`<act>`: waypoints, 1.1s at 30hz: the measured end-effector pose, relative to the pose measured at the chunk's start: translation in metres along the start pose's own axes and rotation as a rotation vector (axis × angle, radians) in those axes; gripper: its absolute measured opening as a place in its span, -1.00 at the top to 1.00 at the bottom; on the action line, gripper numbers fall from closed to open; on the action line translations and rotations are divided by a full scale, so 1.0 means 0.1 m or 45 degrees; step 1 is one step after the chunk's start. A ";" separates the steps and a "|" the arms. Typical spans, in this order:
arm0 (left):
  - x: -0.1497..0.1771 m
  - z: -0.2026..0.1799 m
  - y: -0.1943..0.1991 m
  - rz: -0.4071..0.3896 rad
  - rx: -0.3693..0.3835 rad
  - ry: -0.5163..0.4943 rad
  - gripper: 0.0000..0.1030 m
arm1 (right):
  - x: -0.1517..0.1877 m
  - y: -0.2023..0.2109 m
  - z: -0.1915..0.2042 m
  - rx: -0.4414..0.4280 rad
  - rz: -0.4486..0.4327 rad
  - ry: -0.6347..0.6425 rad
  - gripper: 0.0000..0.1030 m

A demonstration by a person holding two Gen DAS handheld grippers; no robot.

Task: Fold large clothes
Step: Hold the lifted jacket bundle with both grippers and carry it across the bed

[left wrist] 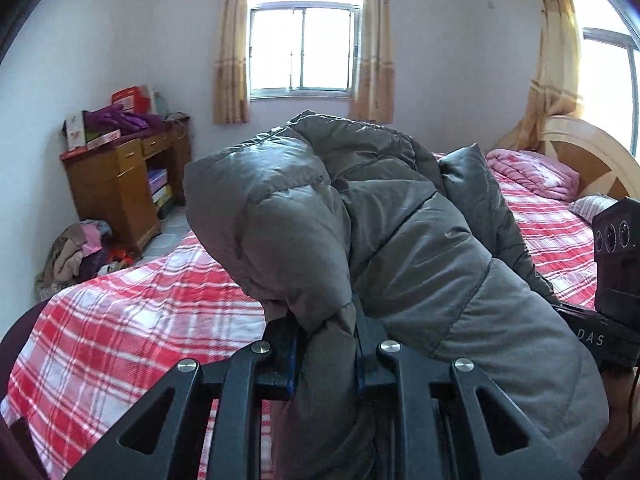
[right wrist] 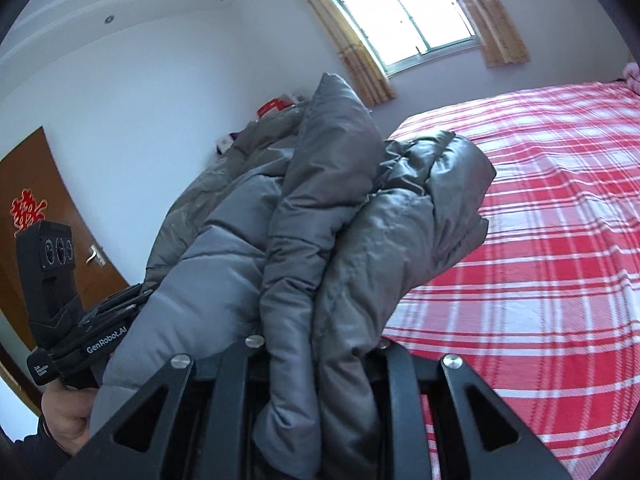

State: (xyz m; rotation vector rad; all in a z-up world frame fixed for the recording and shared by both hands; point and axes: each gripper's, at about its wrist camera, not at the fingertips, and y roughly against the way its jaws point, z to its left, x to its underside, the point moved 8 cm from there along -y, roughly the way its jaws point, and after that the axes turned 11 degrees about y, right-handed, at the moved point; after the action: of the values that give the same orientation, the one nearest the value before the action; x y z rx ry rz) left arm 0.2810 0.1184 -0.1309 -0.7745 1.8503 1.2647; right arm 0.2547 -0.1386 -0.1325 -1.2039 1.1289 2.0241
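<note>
Left gripper (left wrist: 326,344) was clamped on a bunched fold of the grey puffer jacket (left wrist: 360,216), the fabric pinched between its two black fingers. Right gripper (right wrist: 316,360) likewise gripped a thick roll of the same jacket, padding bulging out on both sides of the fingers.

The jacket hung between the two grippers, lifted above the bed (left wrist: 120,320); whether any of it touched the red-and-white checked sheet could not be told. In the left wrist view its bulk rose toward the far window (left wrist: 302,50).

Left wrist view: wooden desk (left wrist: 116,184) at far left, piled with purple clothing and boxes; heap of clothes (left wrist: 76,252) on the floor beside it. Pink quilt (left wrist: 532,172) folded at the far right, against the headboard.

Right wrist view: a hand (right wrist: 66,420) held the left gripper's handle at lower left. Brown door (right wrist: 36,200) behind it.
</note>
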 end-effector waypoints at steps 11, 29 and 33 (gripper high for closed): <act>0.14 0.55 0.06 0.005 -0.053 0.098 0.61 | 0.01 -0.42 0.24 -0.050 0.075 0.076 0.58; 0.27 1.08 0.11 0.026 -0.118 0.179 0.61 | 0.01 -0.94 0.51 -0.114 0.162 0.133 0.58; 0.30 1.11 0.11 0.031 -0.126 0.183 0.61 | 0.01 -1.03 0.52 -0.119 0.179 0.143 0.58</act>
State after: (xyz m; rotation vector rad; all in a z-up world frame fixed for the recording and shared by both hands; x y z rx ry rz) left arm 0.2831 0.2247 -0.1762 -0.9201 1.9271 1.3554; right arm 0.3096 -0.0407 -0.1601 -1.3333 1.2146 2.1584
